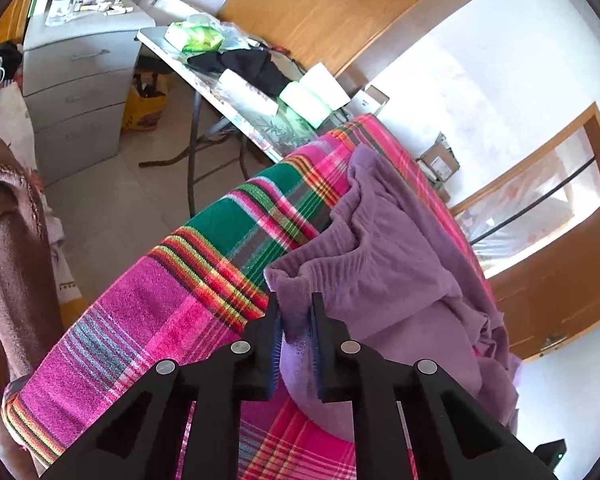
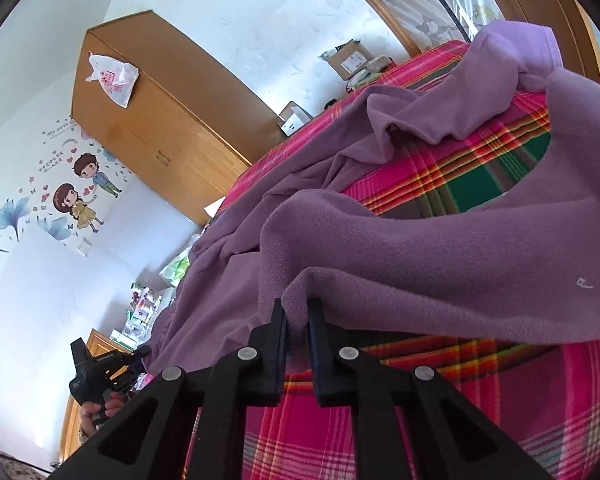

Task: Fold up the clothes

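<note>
We see a purple fleece garment [image 1: 400,248] lying rumpled on a bed covered with a pink, green and orange plaid blanket [image 1: 172,312]. In the left wrist view the left hand-held gripper [image 1: 296,312] is clamped on a near edge of the garment: a fold of purple fleece sits pinched between its two black fingers [image 1: 270,332], with only the cloth's thickness keeping them apart. The ribbed part of the garment bunches up just beyond that grip, and the rest trails off to the right across the blanket.

In the right wrist view the right hand-held gripper [image 2: 298,314] is likewise closed on the garment [image 2: 440,248], its fingers [image 2: 278,328] pressing a lifted hem between them. From there the fleece stretches away in long folds, with a patch of plaid blanket [image 2: 440,168] showing through a gap in it. At the lower left of this view we can see the other hand-held gripper in a person's hand [image 2: 96,408], beside the garment's far end.

Beyond the bed stand a folding bench [image 1: 236,100] carrying dark cloth and white packets, a grey drawer unit [image 1: 80,92], and a wooden wardrobe [image 2: 148,120]
</note>
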